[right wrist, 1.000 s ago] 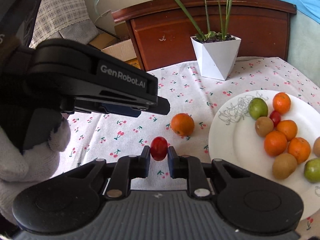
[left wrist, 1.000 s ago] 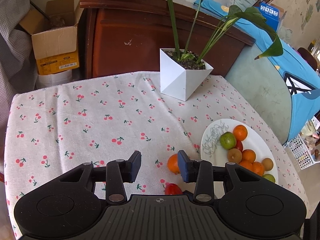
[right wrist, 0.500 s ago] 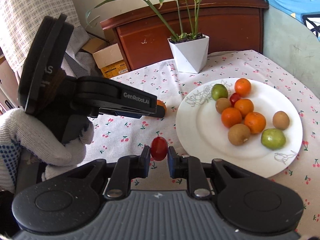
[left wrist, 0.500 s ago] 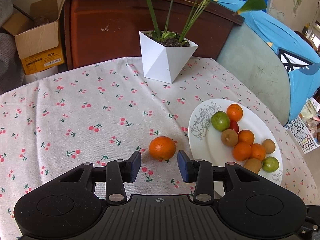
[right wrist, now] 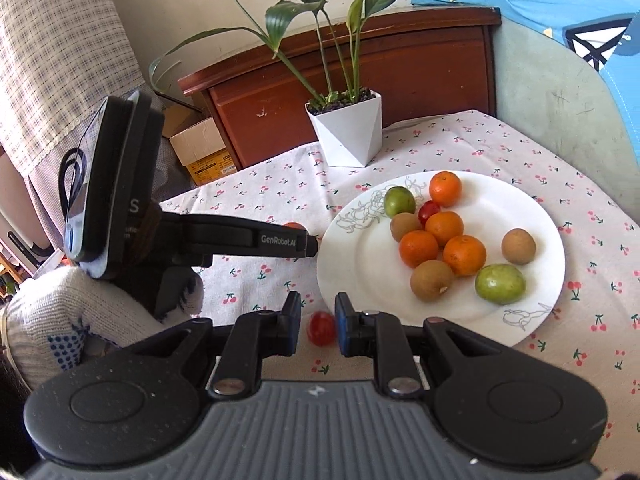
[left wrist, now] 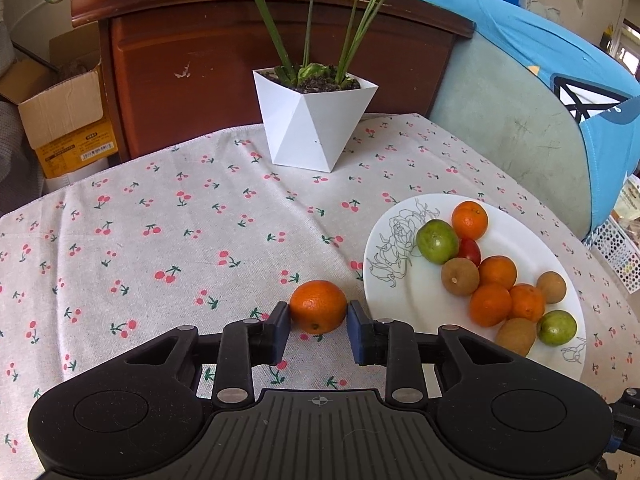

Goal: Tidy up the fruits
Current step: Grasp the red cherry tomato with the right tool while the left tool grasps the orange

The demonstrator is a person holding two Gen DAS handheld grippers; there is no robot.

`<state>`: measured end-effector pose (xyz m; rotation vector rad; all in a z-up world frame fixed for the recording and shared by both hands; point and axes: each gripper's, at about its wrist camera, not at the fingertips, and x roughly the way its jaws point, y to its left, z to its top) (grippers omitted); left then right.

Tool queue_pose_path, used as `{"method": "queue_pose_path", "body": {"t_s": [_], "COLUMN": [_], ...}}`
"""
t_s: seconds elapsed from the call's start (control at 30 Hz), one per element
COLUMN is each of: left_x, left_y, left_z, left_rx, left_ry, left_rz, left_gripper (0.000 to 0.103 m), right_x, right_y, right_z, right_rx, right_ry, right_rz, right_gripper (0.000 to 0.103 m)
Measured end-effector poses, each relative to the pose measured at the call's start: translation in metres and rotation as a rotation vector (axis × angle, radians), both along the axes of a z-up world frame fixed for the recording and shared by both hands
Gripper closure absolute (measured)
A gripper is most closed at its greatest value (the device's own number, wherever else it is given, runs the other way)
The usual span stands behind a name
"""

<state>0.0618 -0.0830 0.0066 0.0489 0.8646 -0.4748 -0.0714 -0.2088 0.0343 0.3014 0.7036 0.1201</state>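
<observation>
both grippers' fingers point(left wrist: 280, 334) parted

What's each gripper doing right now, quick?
Left gripper: open, fingers bracketing the orange on the tablecloth.
Right gripper: open; the small red fruit sits between its fingers, not clamped.

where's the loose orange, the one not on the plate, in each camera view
Left wrist: loose orange at lower centre, between the left hand-held gripper fingers.
Right wrist: only its top shows, centre-left, behind the left hand-held gripper.
Shared landmark: white planter.
</observation>
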Motion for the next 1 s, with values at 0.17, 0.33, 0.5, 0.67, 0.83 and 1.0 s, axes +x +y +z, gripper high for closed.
{"method": "queue_pose_path", "body": {"t_s": [0.17, 0.33, 0.5, 0.67, 0.83, 1.0], "left_x": [-0.005, -0.007, -0.005, -0.007, -0.007, -0.008], "left_y": [-0.001, 0.005, 0.012, 0.017, 0.025, 0.029], "left_z": [0.008, 0.017, 0.023, 0.030, 0.033, 0.035], "left_rx": [-0.010, -0.022, -0.046, -0.065, -0.067, -0.072], "left_ry": [-0.029, -0.048, -0.049, -0.057, -0.057, -0.061], "left_rz": [-0.005, 0.001, 0.017, 0.016, 0.029, 0.033], "left_gripper": [0.075, 0.075, 0.075, 0.075, 0.075, 0.075], "right_x": [0.002, 0.002, 0.005, 0.012, 0.014, 0.016], "right_y": [-0.005, -0.003, 0.007, 0.015, 0.017, 0.032], "right_z": [0.000, -0.009, -0.013, -0.022, -0.028, -0.028], "right_rx": [0.012, 0.023, 0.006, 0.012, 0.054, -0.003], "right_ry": [-0.002, 0.035, 0.042, 0.108, 0.142, 0.125], "right_rz": [-0.014, 0.011, 0.047, 0.029, -0.041, -0.087], "right_gripper": [0.085, 0.081, 0.080, 0.079, 0.063, 0.063]}}
